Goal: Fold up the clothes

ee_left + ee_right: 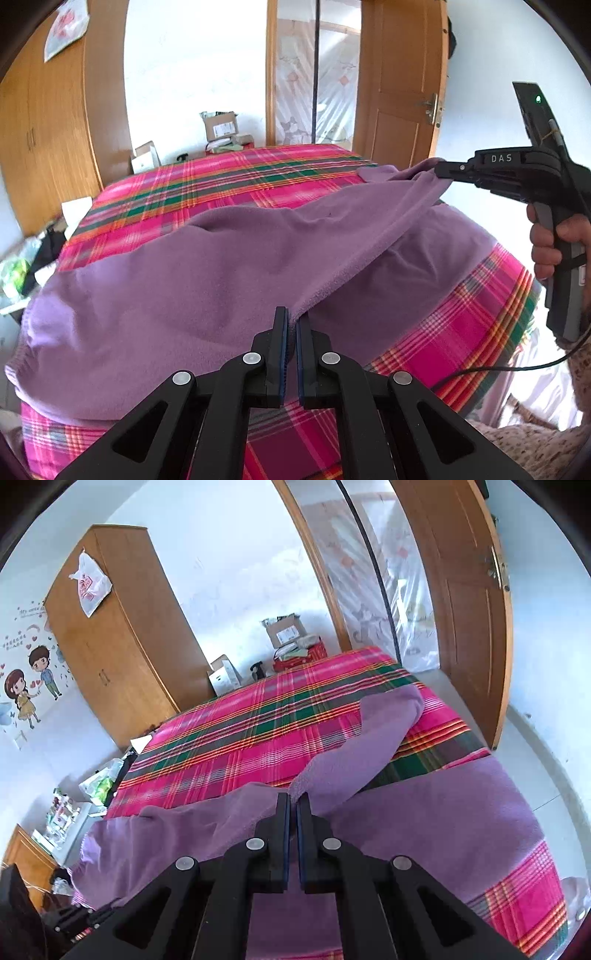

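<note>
A purple fleece garment (177, 280) lies spread over the near part of a bed with a pink plaid cover (229, 184). My left gripper (291, 321) is shut on the garment's near edge, lifting a taut fold. That fold runs up and right to my right gripper (441, 171), held in a hand and shut on the garment's far corner above the bed. In the right wrist view, my right gripper (293, 801) pinches the purple garment (424, 812), and a loose purple flap (391, 716) hangs beyond it over the plaid cover (258, 731).
A wooden wardrobe (122, 653) stands left of the bed. Cardboard boxes (221, 127) sit against the white far wall. An open wooden door (400, 88) is at the right. Clutter and bags (26, 266) lie on the floor by the bed's left side.
</note>
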Action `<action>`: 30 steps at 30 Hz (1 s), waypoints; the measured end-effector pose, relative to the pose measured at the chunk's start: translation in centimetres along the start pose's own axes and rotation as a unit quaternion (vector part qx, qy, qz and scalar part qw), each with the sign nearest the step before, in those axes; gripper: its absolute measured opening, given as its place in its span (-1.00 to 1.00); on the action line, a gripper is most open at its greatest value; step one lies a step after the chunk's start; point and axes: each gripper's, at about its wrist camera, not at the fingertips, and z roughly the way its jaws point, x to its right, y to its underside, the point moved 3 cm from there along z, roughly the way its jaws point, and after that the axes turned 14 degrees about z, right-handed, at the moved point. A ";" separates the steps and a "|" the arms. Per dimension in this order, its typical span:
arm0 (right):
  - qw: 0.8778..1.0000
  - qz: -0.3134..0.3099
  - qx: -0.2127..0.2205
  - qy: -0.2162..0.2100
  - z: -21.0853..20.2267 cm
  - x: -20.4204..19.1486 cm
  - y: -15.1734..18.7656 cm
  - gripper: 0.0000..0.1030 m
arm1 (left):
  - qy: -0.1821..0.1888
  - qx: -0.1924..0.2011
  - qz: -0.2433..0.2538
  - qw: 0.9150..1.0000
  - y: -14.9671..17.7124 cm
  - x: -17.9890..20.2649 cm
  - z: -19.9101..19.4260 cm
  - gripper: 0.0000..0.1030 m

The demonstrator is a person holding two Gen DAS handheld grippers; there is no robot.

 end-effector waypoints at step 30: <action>0.997 0.023 -0.058 0.052 2.4 6.3 6.5 -0.93 | 0.012 -0.082 0.017 0.996 2.5 1.4 3.8 -0.85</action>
